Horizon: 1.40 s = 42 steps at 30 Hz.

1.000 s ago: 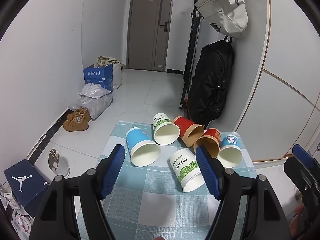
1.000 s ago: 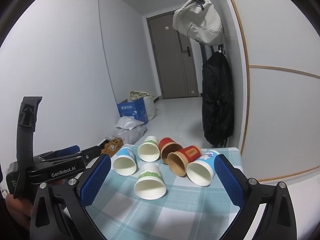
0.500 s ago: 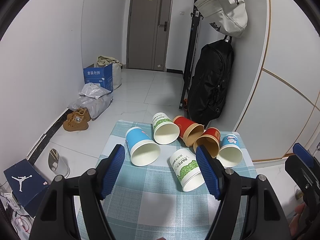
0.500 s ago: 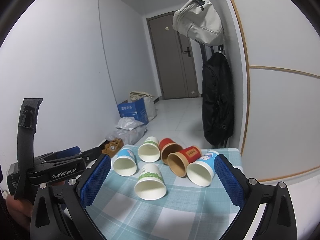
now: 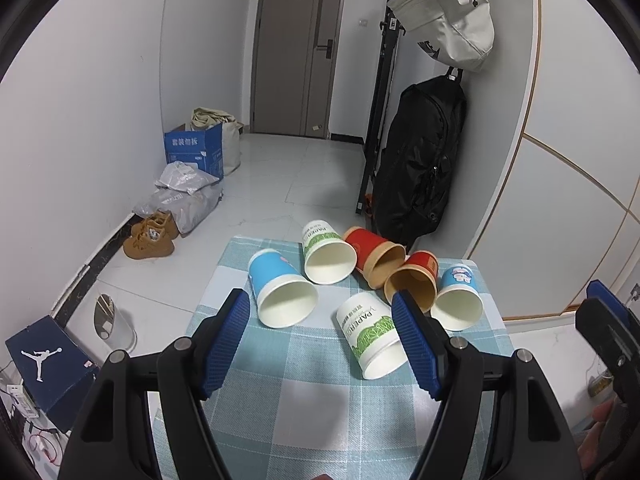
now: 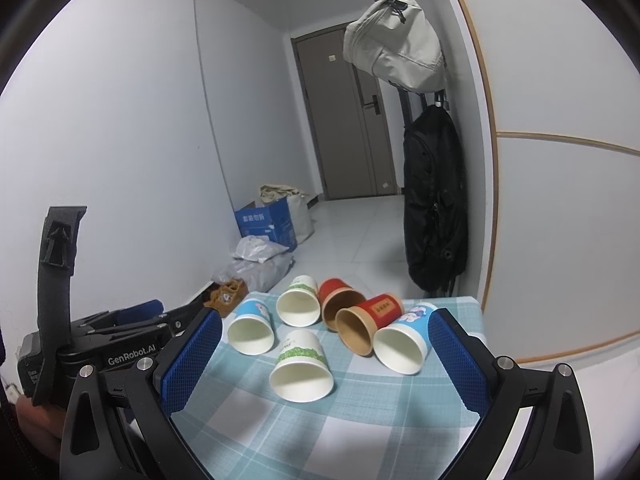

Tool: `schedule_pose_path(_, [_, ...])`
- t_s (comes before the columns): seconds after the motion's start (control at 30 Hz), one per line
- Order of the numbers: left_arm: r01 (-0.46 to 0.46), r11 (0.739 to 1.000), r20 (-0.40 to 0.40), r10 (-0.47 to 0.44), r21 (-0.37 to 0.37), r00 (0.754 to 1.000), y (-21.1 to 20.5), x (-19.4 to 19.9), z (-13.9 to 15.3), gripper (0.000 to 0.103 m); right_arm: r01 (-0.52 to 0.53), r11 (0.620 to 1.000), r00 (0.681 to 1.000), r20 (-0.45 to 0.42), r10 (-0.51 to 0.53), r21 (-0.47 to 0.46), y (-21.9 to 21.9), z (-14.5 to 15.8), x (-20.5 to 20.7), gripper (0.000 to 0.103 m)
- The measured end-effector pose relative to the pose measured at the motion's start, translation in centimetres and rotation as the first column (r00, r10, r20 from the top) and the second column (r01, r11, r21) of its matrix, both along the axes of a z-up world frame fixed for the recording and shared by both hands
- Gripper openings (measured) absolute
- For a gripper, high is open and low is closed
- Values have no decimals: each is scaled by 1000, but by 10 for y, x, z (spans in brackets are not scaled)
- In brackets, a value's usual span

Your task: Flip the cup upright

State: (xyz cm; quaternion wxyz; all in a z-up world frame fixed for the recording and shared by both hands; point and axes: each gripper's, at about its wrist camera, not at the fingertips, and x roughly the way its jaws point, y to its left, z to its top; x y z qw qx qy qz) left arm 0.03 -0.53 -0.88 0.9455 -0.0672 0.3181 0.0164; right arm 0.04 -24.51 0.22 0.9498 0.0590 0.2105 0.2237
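Several paper cups lie on their sides on a blue-checked tablecloth point(image 5: 304, 408). Nearest is a white-green cup point(image 5: 370, 332), also in the right wrist view point(image 6: 302, 364). Behind it lie a blue cup point(image 5: 280, 288), a second white-green cup point(image 5: 326, 254), two red cups point(image 5: 374, 258) point(image 5: 414, 280) and a small blue-white cup point(image 5: 458, 298). My left gripper point(image 5: 320, 344) is open and empty, hovering just short of the cups. My right gripper point(image 6: 326, 360) is open and empty, the nearest cup between its fingers in view. The left gripper shows at the left of the right wrist view point(image 6: 120, 340).
The table stands in a corridor. A black backpack point(image 5: 420, 168) and a beige bag point(image 5: 448, 16) hang on the right wall. A blue box point(image 5: 194, 152), grey bags point(image 5: 182, 196), brown shoes point(image 5: 154, 234) and a shoebox point(image 5: 44, 364) lie on the floor at left.
Almost nothing differs. Both grippers stay open and hover in place; the cups have not moved.
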Motion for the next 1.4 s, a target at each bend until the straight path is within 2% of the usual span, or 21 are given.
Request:
schedule_pose_path(0.17, [58, 993, -104, -69, -103, 992, 0, 3, -11, 69, 17, 1000, 1000, -12, -17, 15, -4, 3, 3, 103])
schedule_pose_path(0.23, [67, 979, -182, -103, -193, 978, -1, 6, -16, 69, 31, 999, 999, -28, -31, 29, -9, 4, 5, 103])
schedule_pose_path(0.3, [66, 966, -212, -122, -251, 970, -2, 7, -21, 69, 53, 998, 998, -46, -51, 43, -15, 4, 8, 103])
schedule_pose_path(0.43, [68, 954, -254, -146, -292, 956, -9, 12, -30, 69, 98, 995, 993, -65, -96, 34, -24, 7, 11, 103])
schedule_pose_path(0.5, [57, 947, -299, -157, -317, 941, -11, 17, -39, 69, 109, 994, 992, -66, -106, 34, -29, 9, 12, 103])
schedule_pose_path(0.63, [-11, 888, -368, -179, -460, 912, -14, 32, -57, 69, 130, 990, 988, -91, -124, 60, -40, 10, 19, 103])
schedule_pose_path(0.8, [-96, 801, -385, -176, -591, 906, -18, 45, -74, 69, 159, 982, 980, -132, -146, 99, -55, 8, 26, 103])
schedule_pose_path(0.9, [-145, 773, -402, -153, -618, 903, -17, 53, -81, 69, 167, 979, 978, -145, -150, 115, -60, 8, 29, 103])
schedule_pose_path(1.03, [-218, 718, -430, -124, -661, 894, -15, 63, -93, 69, 168, 977, 976, -160, -146, 133, -64, 8, 31, 103])
schedule_pose_path(1.13, [-248, 682, -428, -105, -688, 898, -10, 68, -97, 68, 168, 975, 976, -168, -142, 147, -66, 7, 32, 103])
schedule_pose_path(1.2, [-264, 666, -429, -94, -698, 898, -8, 69, -100, 59, 167, 974, 975, -176, -140, 155, -67, 6, 32, 103])
schedule_pose_path(1.33, [-273, 649, -423, -84, -710, 902, -4, 74, -103, 53, 167, 971, 973, -188, -135, 170, -70, 6, 33, 103])
schedule_pose_path(1.4, [-274, 642, -427, -92, -716, 899, -2, 77, -107, 31, 166, 970, 973, -190, -132, 177, -71, 6, 33, 103])
